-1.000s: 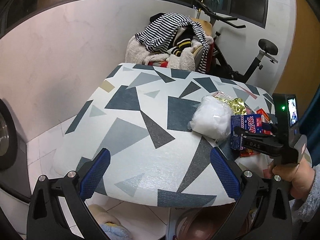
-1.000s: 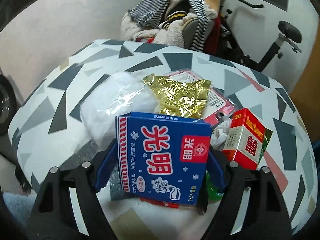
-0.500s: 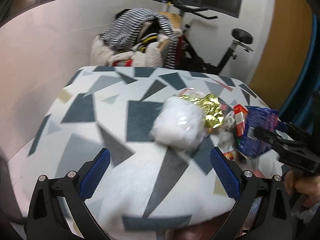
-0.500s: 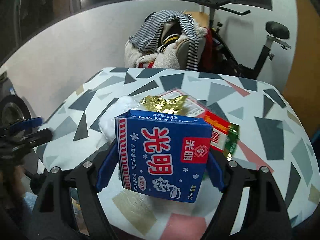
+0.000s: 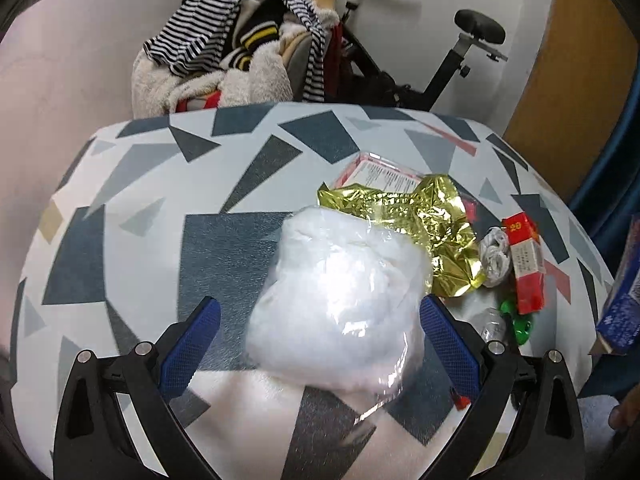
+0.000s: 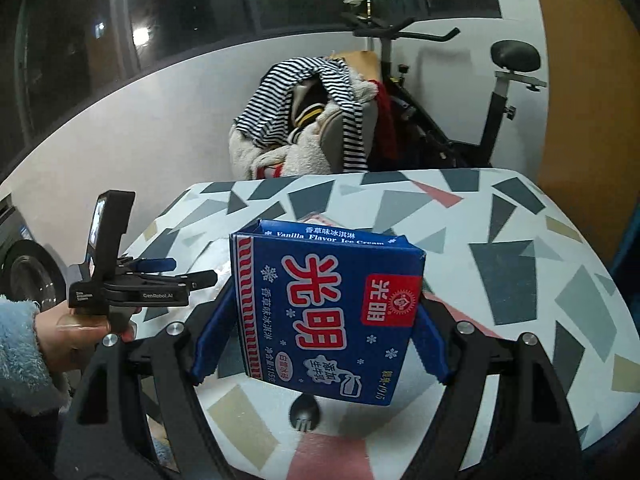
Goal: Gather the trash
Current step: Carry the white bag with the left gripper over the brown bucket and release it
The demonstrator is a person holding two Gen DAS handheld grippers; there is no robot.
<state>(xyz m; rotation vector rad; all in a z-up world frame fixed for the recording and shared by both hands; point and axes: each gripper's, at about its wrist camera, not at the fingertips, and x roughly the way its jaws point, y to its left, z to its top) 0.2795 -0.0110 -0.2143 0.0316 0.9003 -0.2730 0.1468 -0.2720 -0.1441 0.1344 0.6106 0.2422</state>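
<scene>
My left gripper (image 5: 320, 344) is open low over the patterned table (image 5: 132, 216). A clear bag of white fluff (image 5: 340, 300) lies between its blue pads (image 5: 192, 344), apart from the left one. Beside the bag lie a gold foil wrapper (image 5: 424, 228), a crumpled white scrap (image 5: 496, 256), a red cigarette box (image 5: 526, 264) and a green piece (image 5: 518, 322). My right gripper (image 6: 320, 328) is shut on a blue ice-cream carton (image 6: 328, 312), held above the table (image 6: 520, 264). The carton's edge (image 5: 624, 292) shows at the right of the left wrist view. The left gripper (image 6: 192, 272) also appears in the right wrist view.
A chair piled with striped and fleecy clothes (image 5: 240, 52) and an exercise bike (image 5: 460, 64) stand behind the table. A washing machine (image 6: 28, 276) is at the left. A black plastic spoon (image 6: 304, 416) lies near the table's front edge. A flat red-and-white packet (image 5: 376, 172) sits under the foil.
My left gripper has swung right and lower, from the bare left part of the table to around the white bag. My right gripper has lifted the blue carton off the pile.
</scene>
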